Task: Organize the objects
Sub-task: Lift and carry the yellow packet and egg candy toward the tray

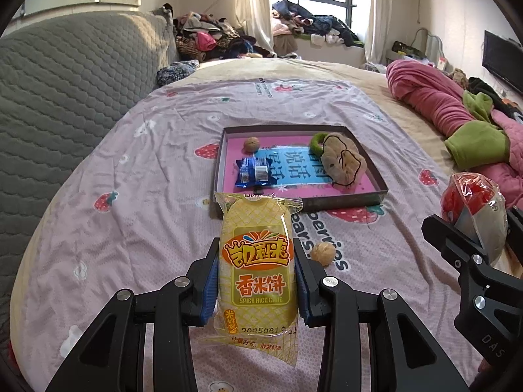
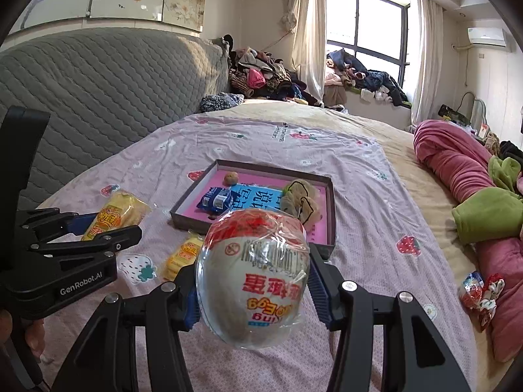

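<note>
There are two rice cake packs: one (image 1: 256, 261) is clamped between the pads of the left gripper (image 1: 256, 281), and a second pack (image 2: 183, 254) lies on the sheet (image 2: 376, 215) beside the near corner of the tray (image 2: 331, 196). There are two walnuts: one (image 1: 251, 144) in the tray's far left corner, one (image 1: 323, 253) loose on the sheet just right of the left gripper. One blue packet (image 1: 255, 172) and one brown plush (image 1: 341, 160) also lie in the tray. One wrapped egg (image 2: 255, 281) is held between the fingers of the right gripper (image 2: 253, 289). The egg hides the tray's near wall in the right view, and the plush's green part is half covered. The held pack's long axis runs forward along the fingers, its top end pointing to the tray; its printing is upright. The egg's printing is upside down
</note>
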Motion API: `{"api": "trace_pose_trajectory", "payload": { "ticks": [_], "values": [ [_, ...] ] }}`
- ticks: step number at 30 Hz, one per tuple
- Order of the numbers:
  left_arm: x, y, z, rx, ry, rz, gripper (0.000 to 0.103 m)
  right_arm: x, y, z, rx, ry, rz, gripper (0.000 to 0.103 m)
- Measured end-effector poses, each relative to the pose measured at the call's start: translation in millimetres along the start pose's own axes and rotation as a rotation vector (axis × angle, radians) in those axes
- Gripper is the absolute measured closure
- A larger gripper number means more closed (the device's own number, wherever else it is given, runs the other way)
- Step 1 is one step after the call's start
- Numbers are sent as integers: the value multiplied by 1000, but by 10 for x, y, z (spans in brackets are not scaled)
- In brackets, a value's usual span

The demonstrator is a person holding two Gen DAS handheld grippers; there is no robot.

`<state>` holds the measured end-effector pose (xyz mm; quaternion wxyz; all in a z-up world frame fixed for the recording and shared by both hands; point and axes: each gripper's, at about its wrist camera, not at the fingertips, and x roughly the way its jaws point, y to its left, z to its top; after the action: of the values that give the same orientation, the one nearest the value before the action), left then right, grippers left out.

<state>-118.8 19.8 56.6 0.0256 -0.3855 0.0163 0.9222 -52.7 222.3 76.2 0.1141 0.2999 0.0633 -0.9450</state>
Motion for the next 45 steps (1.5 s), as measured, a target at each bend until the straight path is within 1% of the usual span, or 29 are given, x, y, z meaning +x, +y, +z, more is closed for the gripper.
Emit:
{"api": "trace_pose_trajectory", "payload": {
  "ticks": [11,25,35,45],
  "values": [
    [-80,28,167,2,-28,6,63,-74,-6,246,-4,-42,-11,49],
    [-41,39,403,5,-48,4,63,7,-23,486,-21,-57,-17,49],
    [13,-23,709,23,-77,5,63,88,-44,753,-37,-87,-25,49],
    [243,-56,1079,44,-100,11,63,315,-161,993,-26,-119,-21,49]
  ]
}}
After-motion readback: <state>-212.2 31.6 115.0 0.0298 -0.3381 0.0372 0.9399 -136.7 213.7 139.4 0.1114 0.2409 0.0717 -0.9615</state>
